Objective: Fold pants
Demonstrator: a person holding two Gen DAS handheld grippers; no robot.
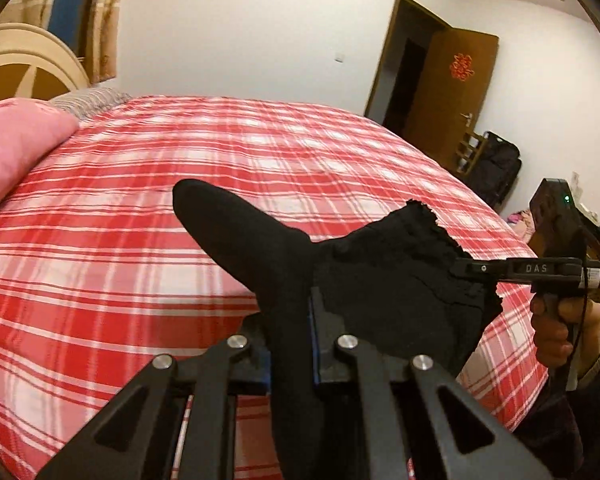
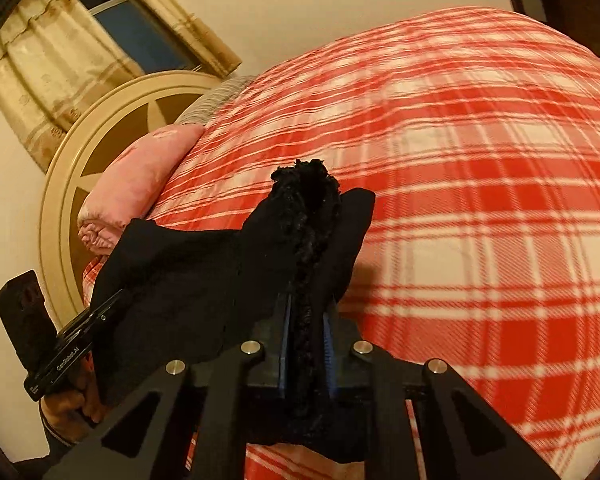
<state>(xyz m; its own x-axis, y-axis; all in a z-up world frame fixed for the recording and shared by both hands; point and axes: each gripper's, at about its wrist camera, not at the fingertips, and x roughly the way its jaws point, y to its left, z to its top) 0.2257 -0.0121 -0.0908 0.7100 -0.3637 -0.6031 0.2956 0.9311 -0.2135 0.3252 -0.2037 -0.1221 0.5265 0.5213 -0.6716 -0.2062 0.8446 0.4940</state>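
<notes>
Black pants [image 1: 380,280] hang in the air above the red plaid bed [image 1: 180,200], stretched between both grippers. My left gripper [image 1: 292,320] is shut on one edge of the cloth, and a dark flap sticks up and to the left past its jaws. At the right of the left wrist view, my right gripper [image 1: 480,270] pinches the ragged waistband, held by a hand [image 1: 560,332]. Seen from the right wrist, the right gripper [image 2: 308,312] is shut on the bunched pants [image 2: 204,264], with the left gripper [image 2: 112,300] gripping their far edge at the lower left.
A pink pillow [image 1: 16,144] and a striped one lie at the head of the bed by the cream headboard [image 2: 100,128]. A curtained window [image 2: 132,24] is behind it. A brown door [image 1: 452,92] and a black bag [image 1: 496,168] stand beyond the bed's far corner.
</notes>
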